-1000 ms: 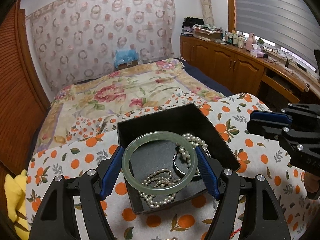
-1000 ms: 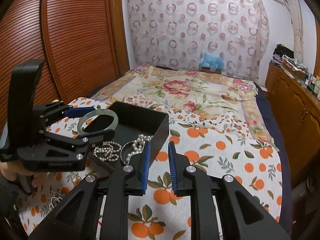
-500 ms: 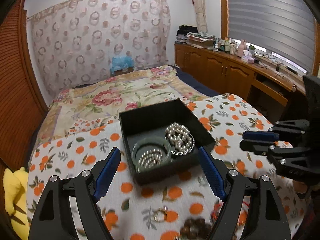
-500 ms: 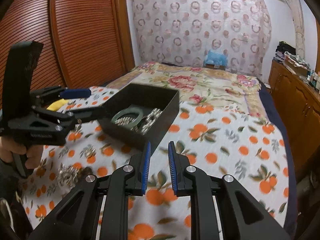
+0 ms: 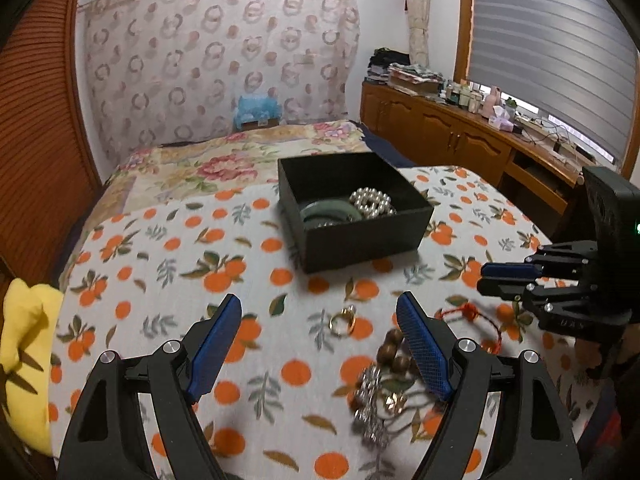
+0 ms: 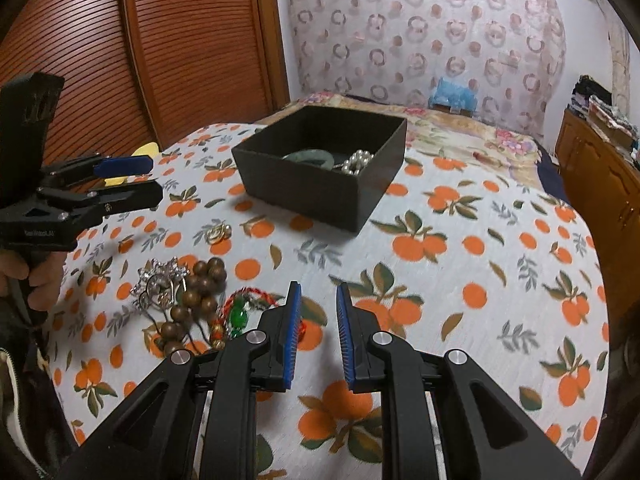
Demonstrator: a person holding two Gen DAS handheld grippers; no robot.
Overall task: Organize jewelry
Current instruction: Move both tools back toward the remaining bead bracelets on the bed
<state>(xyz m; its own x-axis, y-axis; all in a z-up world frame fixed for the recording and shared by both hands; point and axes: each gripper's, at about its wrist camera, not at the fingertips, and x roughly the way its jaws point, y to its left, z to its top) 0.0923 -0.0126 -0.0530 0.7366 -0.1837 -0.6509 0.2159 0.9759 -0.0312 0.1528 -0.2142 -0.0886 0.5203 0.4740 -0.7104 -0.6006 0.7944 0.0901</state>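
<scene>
Spread wide and empty above an orange-print cloth [image 5: 168, 264]: left gripper [image 5: 320, 344]. Just ahead, one small gold ring [image 5: 343, 321], light and hard, best pinched across its band. Right of that, a loose heap: one brown wooden-bead bracelet [image 6: 196, 300], stiff-beaded but floppy; one glittery silver piece [image 6: 160, 280], likely snag-prone; one red cord with green stone [image 6: 239, 314], limp. Beyond, one black open box [image 5: 360, 236] holding one green jade bangle [image 5: 328, 213], smooth and breakable, plus pearls [image 5: 372, 203]. Far right, right gripper [image 6: 318, 326], slightly parted, gripping nothing.
</scene>
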